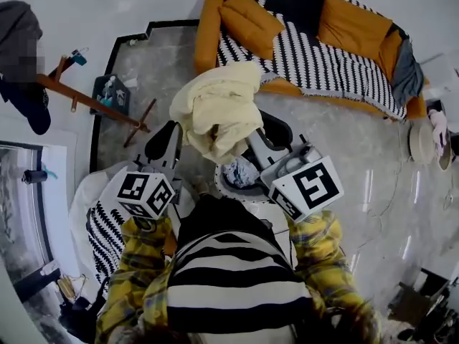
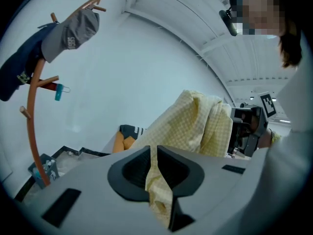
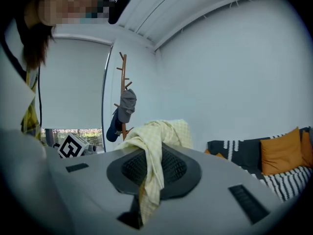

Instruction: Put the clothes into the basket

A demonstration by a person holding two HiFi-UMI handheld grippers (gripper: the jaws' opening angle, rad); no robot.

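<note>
The garment (image 1: pixel 215 110) is pale yellow check, the sofa (image 1: pixel 353 24) orange, its throw (image 1: pixel 323 67) black-and-white striped.

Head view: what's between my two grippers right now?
A pale yellow checked garment, bunched up, pinched by the left gripper and the right gripper; the head view shows it.

Yellow cloth (image 1: pixel 215 110): pale yellow with tiny checks, soft, all bunched up.
Where: up in the air, by the basket's far rim.
Basket (image 1: pixel 221 185): round, white rim, dark inside, standing on the floor.
Inside it: a bluish cloth (image 1: pixel 240 172).
</note>
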